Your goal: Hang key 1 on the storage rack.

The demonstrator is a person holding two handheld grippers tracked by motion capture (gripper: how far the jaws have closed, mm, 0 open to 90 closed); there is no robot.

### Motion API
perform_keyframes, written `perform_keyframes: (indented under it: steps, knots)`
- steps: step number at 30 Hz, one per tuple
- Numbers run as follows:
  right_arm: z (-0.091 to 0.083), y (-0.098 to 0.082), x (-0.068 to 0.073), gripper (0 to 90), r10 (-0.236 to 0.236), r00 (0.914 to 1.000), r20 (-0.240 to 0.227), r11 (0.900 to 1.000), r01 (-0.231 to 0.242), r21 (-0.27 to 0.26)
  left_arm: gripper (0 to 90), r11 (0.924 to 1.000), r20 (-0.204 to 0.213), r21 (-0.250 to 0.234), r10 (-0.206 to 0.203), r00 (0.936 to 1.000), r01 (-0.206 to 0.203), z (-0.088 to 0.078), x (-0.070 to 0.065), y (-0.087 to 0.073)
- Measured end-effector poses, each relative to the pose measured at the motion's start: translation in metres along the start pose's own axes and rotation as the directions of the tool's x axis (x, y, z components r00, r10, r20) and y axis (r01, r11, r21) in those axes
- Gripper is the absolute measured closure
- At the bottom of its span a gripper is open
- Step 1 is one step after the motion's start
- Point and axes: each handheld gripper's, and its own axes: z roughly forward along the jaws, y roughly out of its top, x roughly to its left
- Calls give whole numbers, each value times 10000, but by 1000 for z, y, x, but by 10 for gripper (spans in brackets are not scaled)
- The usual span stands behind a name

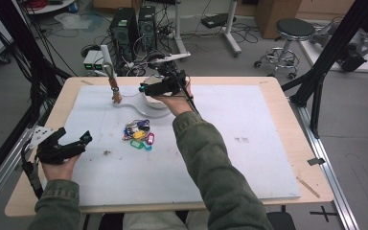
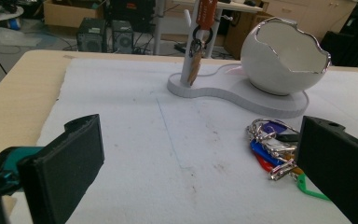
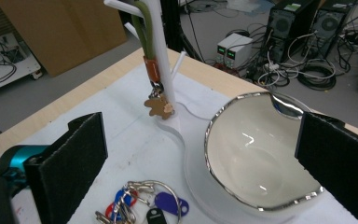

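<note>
One keychain [image 1: 116,92] hangs on the stand [image 1: 107,57]; the key bunch [image 1: 138,133] waits at six o'clock of it, both grippers' fingers open, empty.

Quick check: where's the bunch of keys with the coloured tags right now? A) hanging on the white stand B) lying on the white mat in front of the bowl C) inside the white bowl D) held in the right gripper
B: the bunch of keys lies flat on the white mat, in front of the empty bowl; the right gripper is open with nothing in it.
</note>
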Motion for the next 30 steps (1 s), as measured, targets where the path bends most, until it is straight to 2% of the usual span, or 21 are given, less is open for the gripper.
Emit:
perform_keyframes:
  steps: [4, 10, 23, 30]
  knots:
    - [-7, -9, -8, 14, 148, 9998, 94, 9998, -149, 133, 17, 10000, -4, 28, 35, 10000, -35, 0, -1, 0]
    - [-22, -20, -20, 13, 341, 9990, 281, 9994, -340, -26, 17, 10000, -25, 58, 71, 10000, -71, 0, -1, 0]
    - [-52, -52, -44, 14, 719, 9926, 979, 9973, -730, 75, 17, 9999, -51, 92, 92, 9999, -91, 0, -3, 0]
    - [-68, -71, -55, 14, 724, 9906, 1164, 9973, -734, 48, 17, 9998, -72, 127, 120, 9999, -119, 1, -4, -1]
